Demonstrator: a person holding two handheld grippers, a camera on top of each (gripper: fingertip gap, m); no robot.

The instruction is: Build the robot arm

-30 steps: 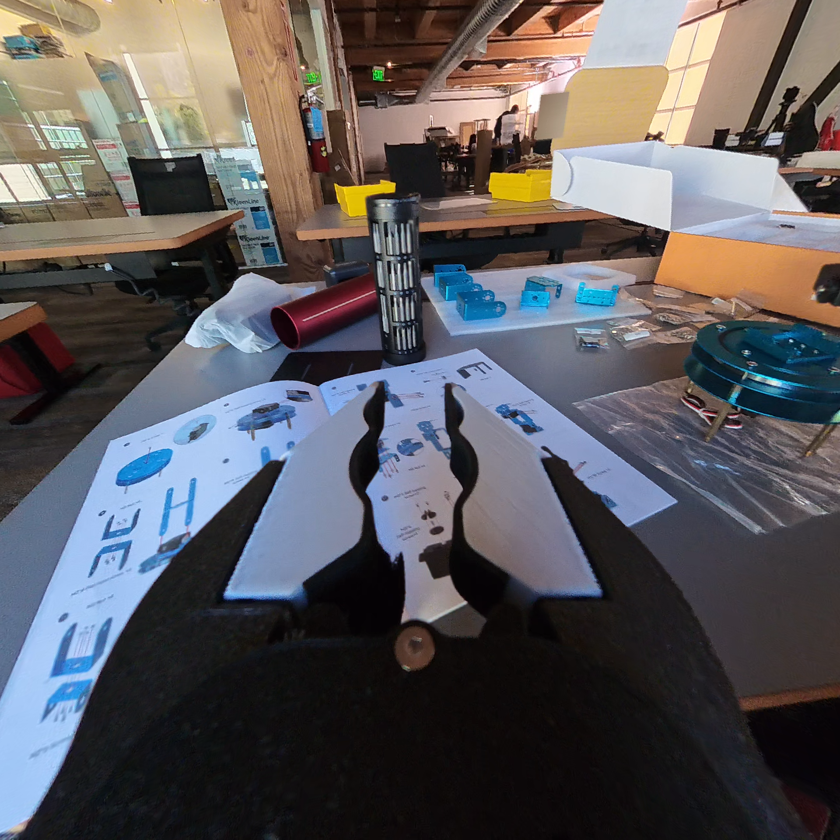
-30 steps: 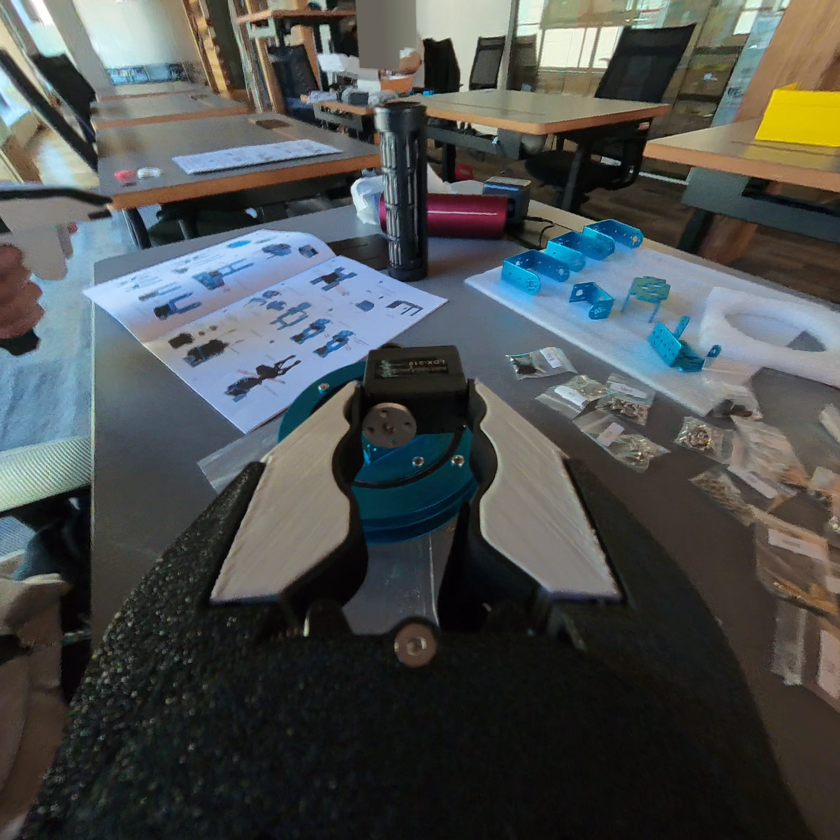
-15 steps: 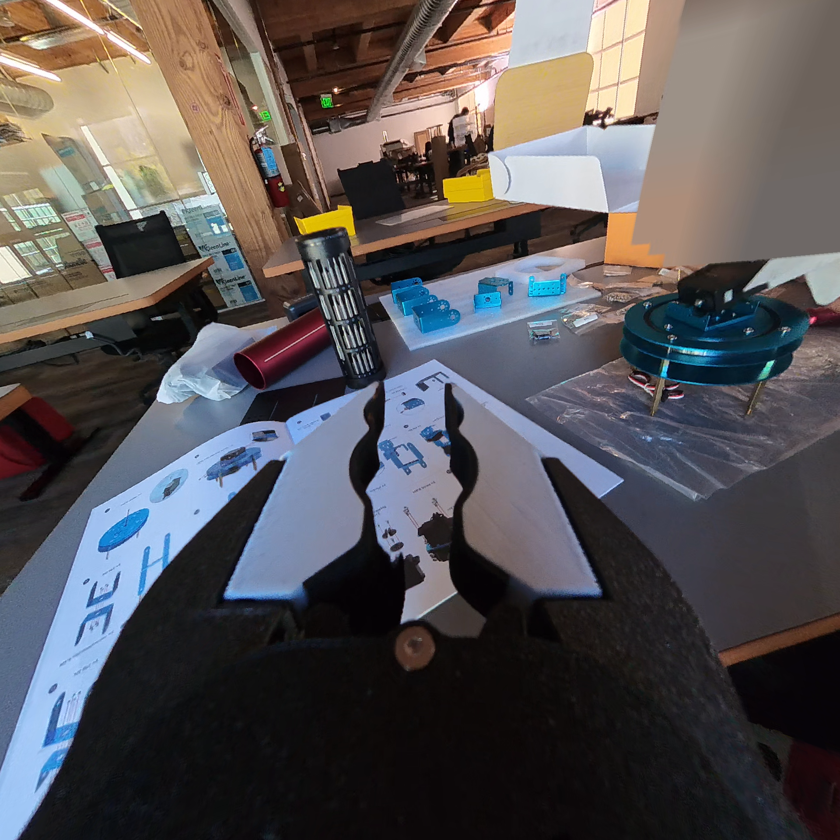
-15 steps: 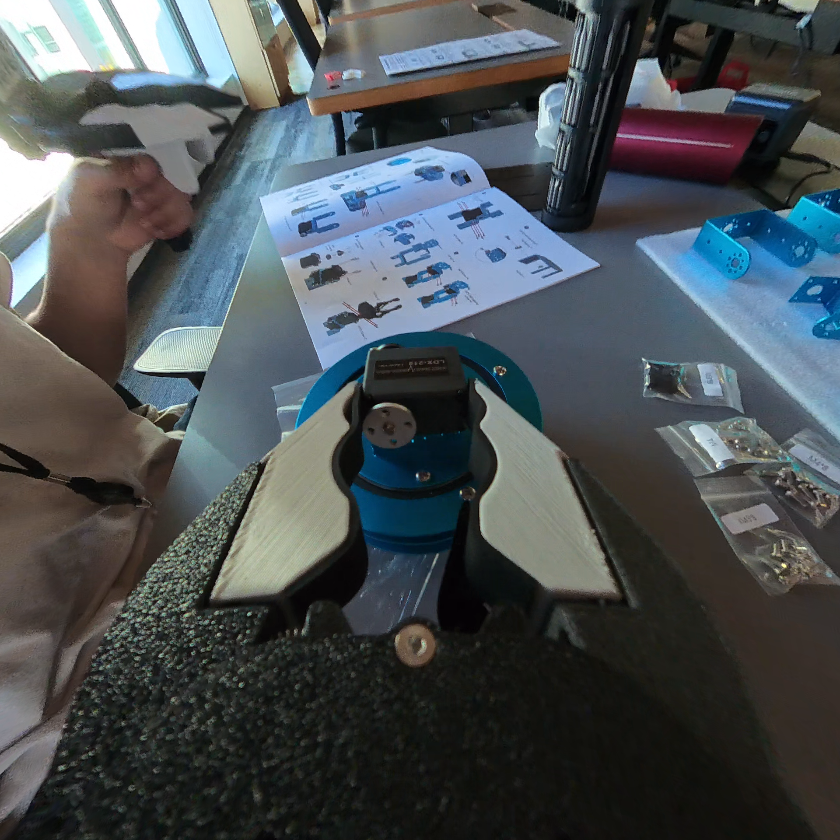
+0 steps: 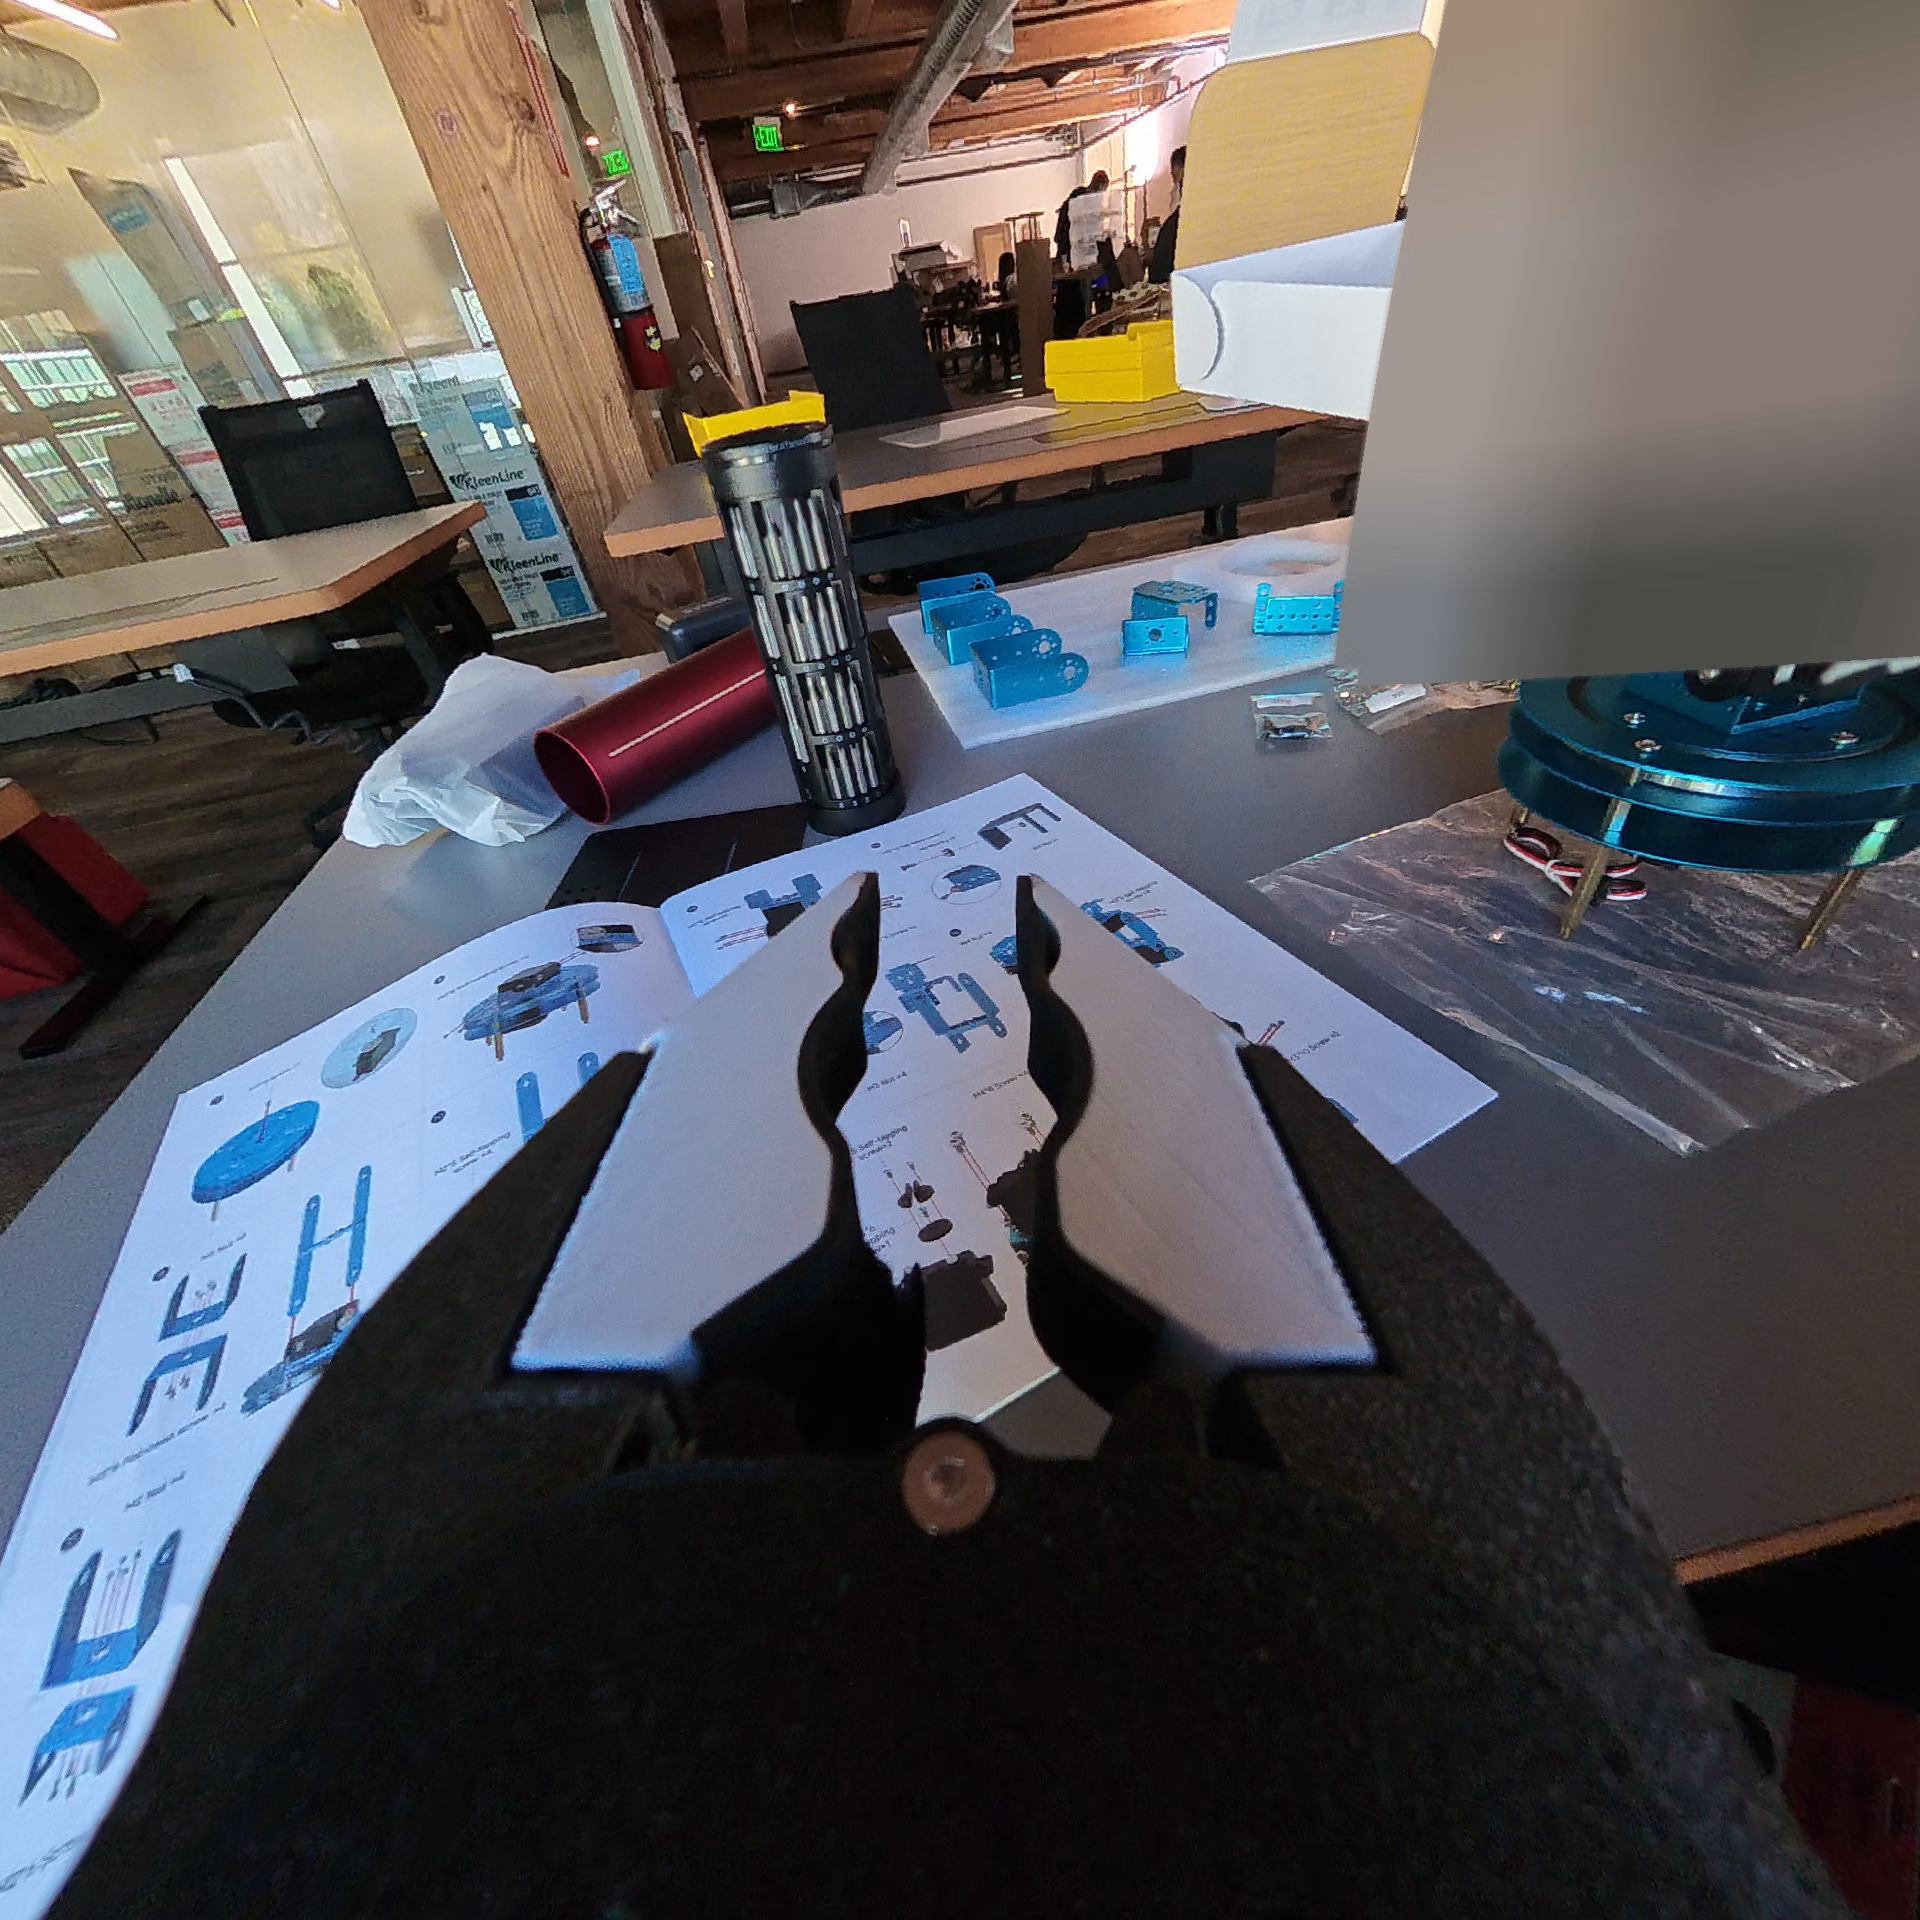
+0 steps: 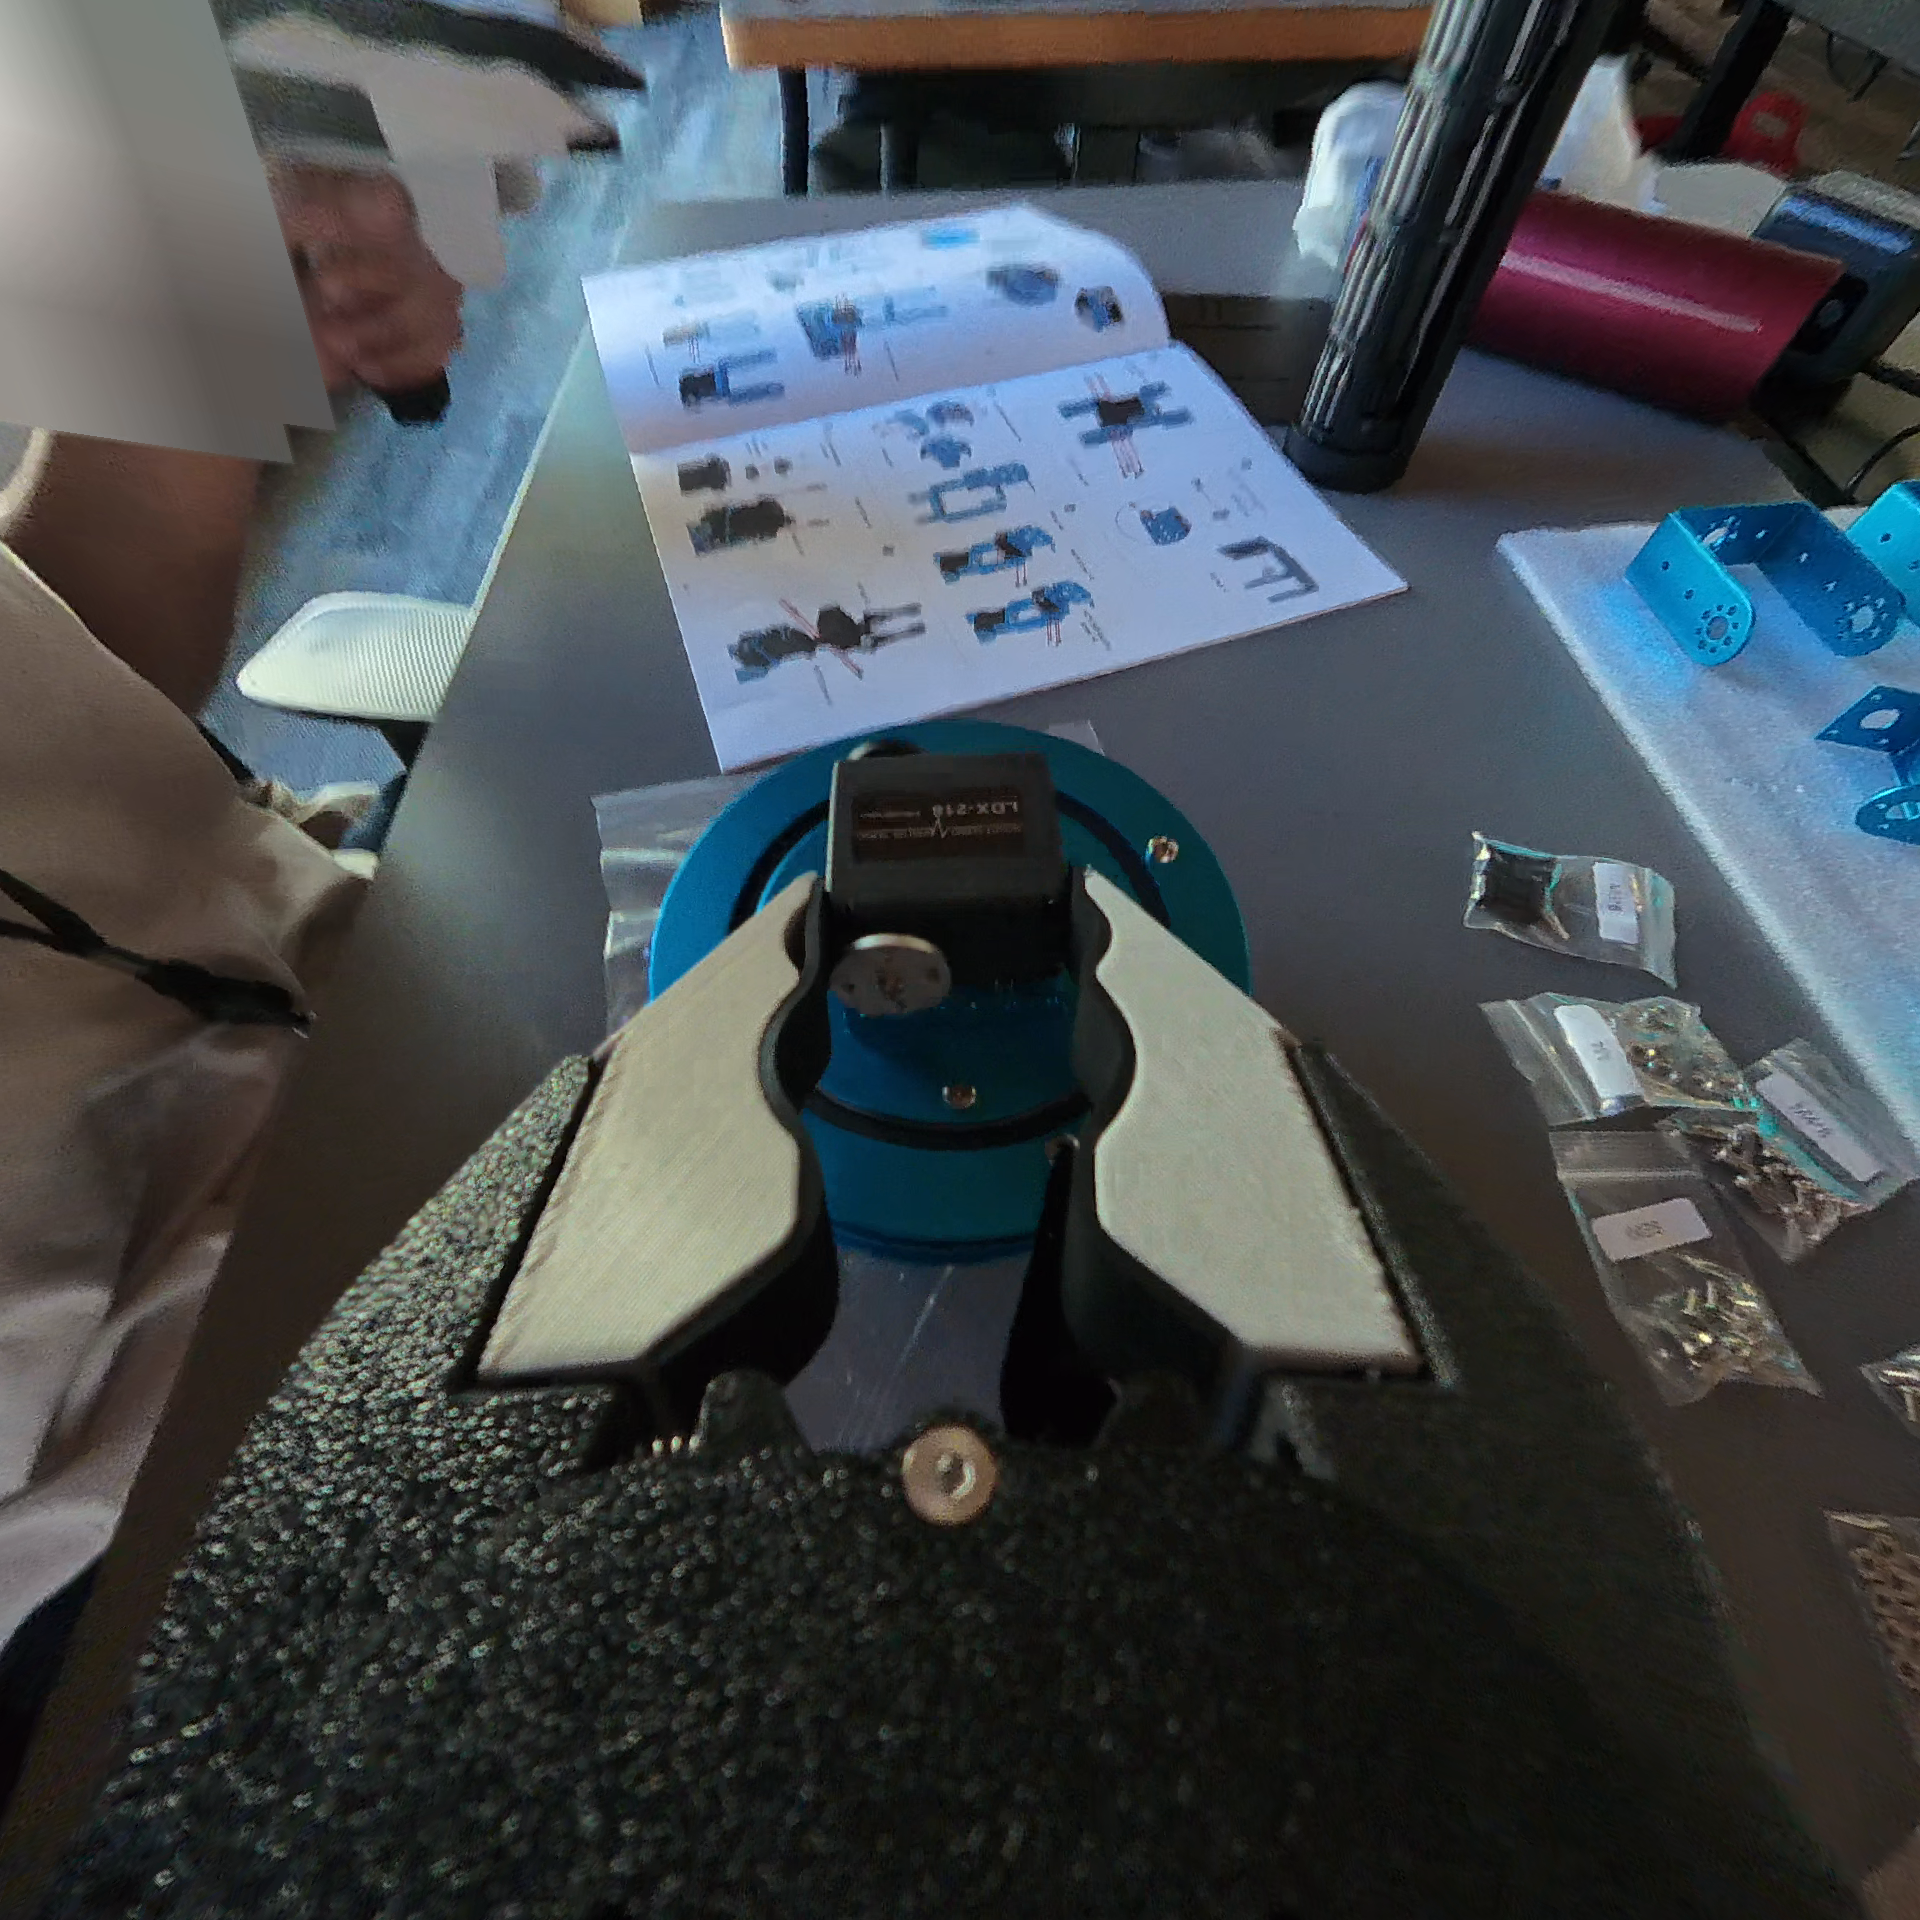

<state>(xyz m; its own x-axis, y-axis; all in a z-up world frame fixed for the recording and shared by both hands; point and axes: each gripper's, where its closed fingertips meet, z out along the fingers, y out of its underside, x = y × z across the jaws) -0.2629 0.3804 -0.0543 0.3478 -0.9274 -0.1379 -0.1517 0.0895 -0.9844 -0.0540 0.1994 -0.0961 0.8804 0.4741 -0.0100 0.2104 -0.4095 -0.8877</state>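
Observation:
My left gripper (image 5: 945,894) hovers open and empty, with a narrow gap, over an open instruction booklet (image 5: 416,1091) on the grey table. My right gripper (image 6: 948,891) is shut on a black servo block (image 6: 940,831) that sits on top of a round blue metal base (image 6: 707,894). In the left wrist view the blue base (image 5: 1714,769) stands on thin brass legs over a clear plastic sheet (image 5: 1558,997), to the right of the booklet. The booklet (image 6: 935,499) lies just beyond the base in the right wrist view.
A tall black cylinder (image 5: 800,634) stands behind the booklet beside a red tube (image 5: 665,717). Blue brackets (image 5: 1029,665) lie on white foam (image 5: 1101,717). Small bags of screws (image 6: 1662,1101) lie right of the base. The table's front edge (image 5: 1787,1538) is near. Some 30 cm of space lies between my two pairs of fingers.
The right gripper has tilted down more steeply over the base, still shut on the servo. The left view has swung left, so the blue base sits nearer its right edge.

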